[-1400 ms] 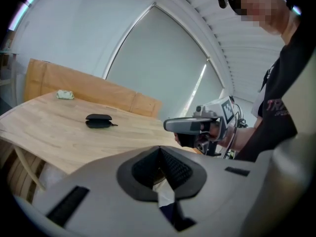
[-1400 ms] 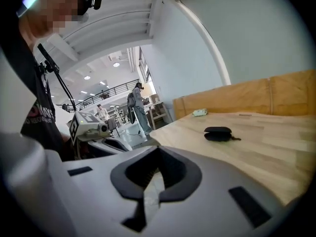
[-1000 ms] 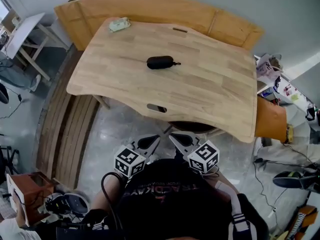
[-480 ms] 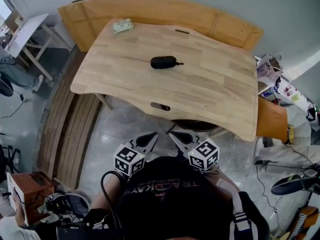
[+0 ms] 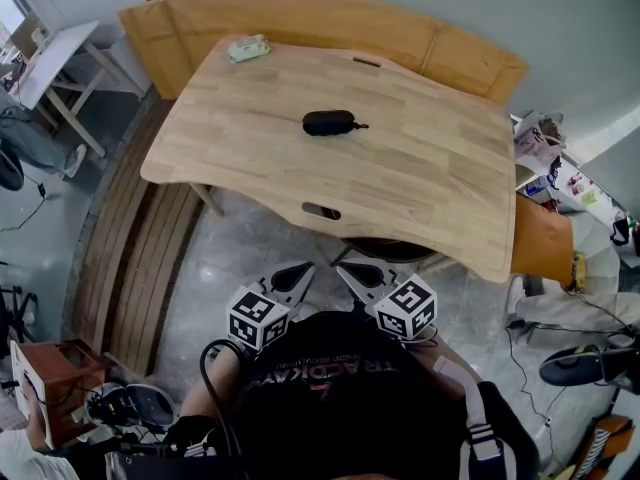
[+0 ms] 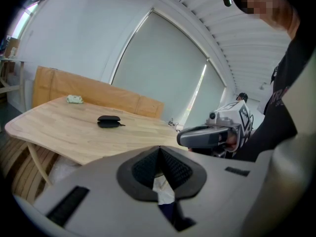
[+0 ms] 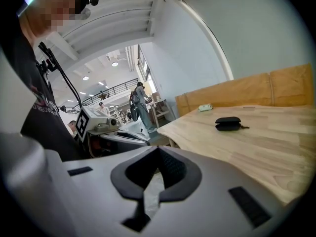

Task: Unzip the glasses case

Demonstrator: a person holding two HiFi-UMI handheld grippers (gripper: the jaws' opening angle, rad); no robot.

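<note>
A black zipped glasses case (image 5: pixel 329 123) lies closed near the middle of the wooden table (image 5: pixel 420 188), its pull tab pointing right. It also shows far off in the left gripper view as the case (image 6: pixel 108 121) and in the right gripper view as the case (image 7: pixel 227 123). My left gripper (image 5: pixel 307 271) and right gripper (image 5: pixel 343 269) are held close to the person's chest, short of the table's near edge, tips almost meeting. Both are shut with nothing between the jaws, as the left gripper (image 6: pixel 159 149) and right gripper (image 7: pixel 158 150) show in their own views.
A small pale green object (image 5: pixel 248 48) lies at the table's far left corner. A long tan bench (image 5: pixel 300 18) runs behind the table. A slot (image 5: pixel 320 211) is cut near the table's front edge. Wooden slats (image 5: pixel 140 258), cables and gear sit on the floor at left.
The head view has shifted slightly, so the table and case sit a little further right. Both grippers stay shut in much the same place.
</note>
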